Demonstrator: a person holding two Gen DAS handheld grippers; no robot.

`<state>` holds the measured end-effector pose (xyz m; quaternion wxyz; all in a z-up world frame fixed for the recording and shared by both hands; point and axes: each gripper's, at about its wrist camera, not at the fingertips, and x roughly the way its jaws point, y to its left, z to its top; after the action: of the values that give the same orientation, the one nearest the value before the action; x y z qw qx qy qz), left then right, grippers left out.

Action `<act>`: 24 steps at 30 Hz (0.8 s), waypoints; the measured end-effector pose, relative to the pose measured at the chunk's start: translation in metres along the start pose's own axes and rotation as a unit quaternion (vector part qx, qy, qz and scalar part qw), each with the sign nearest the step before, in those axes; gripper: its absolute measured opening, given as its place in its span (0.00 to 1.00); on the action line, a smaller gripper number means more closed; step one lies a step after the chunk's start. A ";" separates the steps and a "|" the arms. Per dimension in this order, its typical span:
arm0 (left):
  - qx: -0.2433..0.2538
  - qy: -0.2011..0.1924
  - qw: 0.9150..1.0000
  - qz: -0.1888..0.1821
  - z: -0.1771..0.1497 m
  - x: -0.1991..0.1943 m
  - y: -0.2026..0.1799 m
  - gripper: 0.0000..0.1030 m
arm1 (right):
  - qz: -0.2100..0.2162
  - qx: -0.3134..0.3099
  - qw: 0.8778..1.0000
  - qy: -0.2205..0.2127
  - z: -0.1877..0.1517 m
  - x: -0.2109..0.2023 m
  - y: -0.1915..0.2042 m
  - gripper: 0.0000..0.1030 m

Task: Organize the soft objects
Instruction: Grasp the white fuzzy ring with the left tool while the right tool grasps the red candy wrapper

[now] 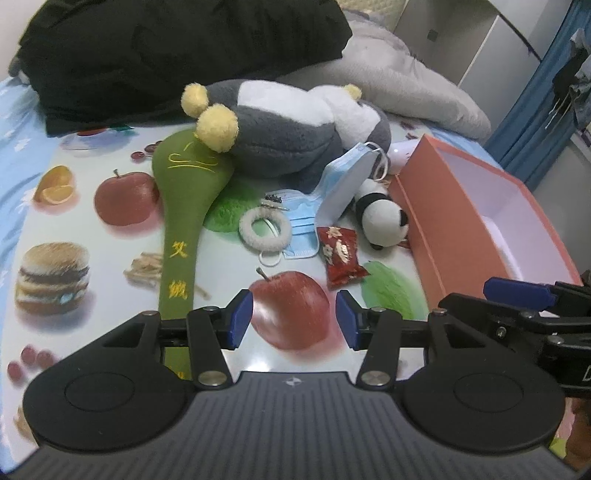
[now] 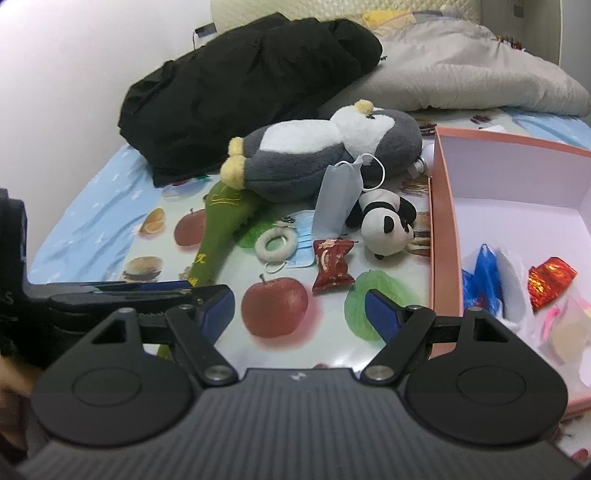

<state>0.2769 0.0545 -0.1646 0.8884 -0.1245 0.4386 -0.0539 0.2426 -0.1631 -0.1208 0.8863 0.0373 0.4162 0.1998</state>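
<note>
Place: a bedroom in a home.
Bed: a bed (image 1: 22,155) with a light blue sheet fills both views.
Bedding: a rumpled grey quilt (image 2: 461,74) lies at upper right, against a cream padded headboard (image 2: 295,11).
Clothing: a black garment (image 2: 240,85) is heaped at upper left.
Cover: a fruit-and-burger printed sheet (image 1: 122,236) is spread on the bed.
Toys: a grey plush penguin (image 2: 332,158) and a small plush panda (image 2: 388,221) lie on it.
Furnishing: a blue curtain (image 1: 546,92) hangs at far right, beside pale cabinet panels (image 1: 461,37).
</note>
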 end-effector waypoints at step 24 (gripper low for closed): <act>0.037 0.018 0.999 0.032 0.037 0.121 0.017 0.54 | 0.002 0.071 0.994 0.086 0.030 0.140 -0.043 0.56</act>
<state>0.3794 0.0524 -0.2403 0.8857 -0.0767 0.4558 -0.0441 0.3593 -0.1460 -0.2123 0.8420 0.0835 0.5036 0.1744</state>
